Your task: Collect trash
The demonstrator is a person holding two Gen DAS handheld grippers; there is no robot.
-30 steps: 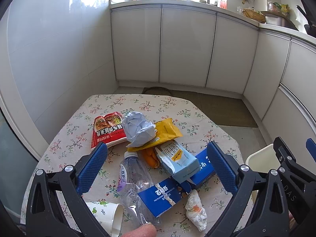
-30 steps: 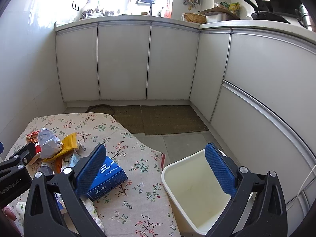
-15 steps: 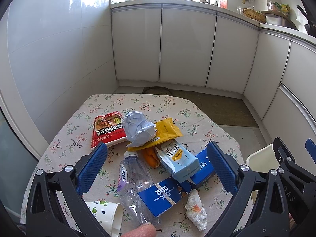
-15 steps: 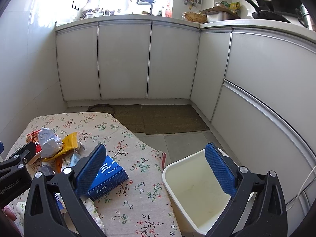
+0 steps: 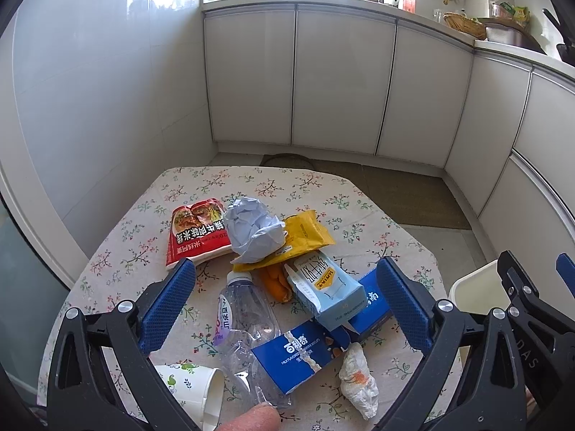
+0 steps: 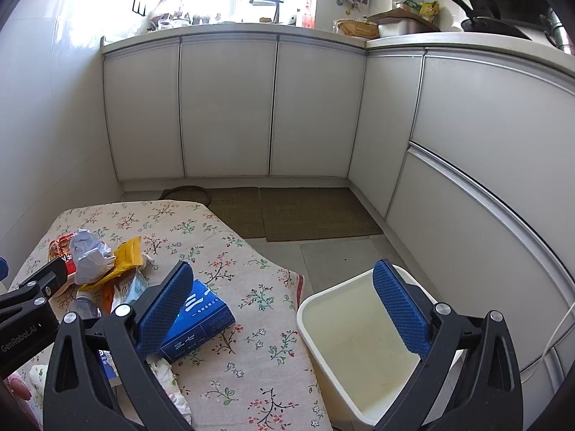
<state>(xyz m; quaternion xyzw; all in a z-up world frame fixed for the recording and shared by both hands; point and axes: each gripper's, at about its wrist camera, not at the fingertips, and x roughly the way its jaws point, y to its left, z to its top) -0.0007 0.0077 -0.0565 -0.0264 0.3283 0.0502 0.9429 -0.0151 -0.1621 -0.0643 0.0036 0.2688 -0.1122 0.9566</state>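
Left gripper (image 5: 287,301) gapes empty over the pile; carton (image 5: 325,292) sits dead centre, long axis upper-left to lower-right. Your right gripper (image 6: 284,309) is wide too, bin (image 6: 363,352) lower right.

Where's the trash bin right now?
The cream plastic trash bin stands on the floor just off the floral-cloth table's right edge, below the open right claw in the right wrist view.

floral tablecloth (image 5: 323,194), red packet (image 5: 196,231), cream bin (image 6: 359,352).
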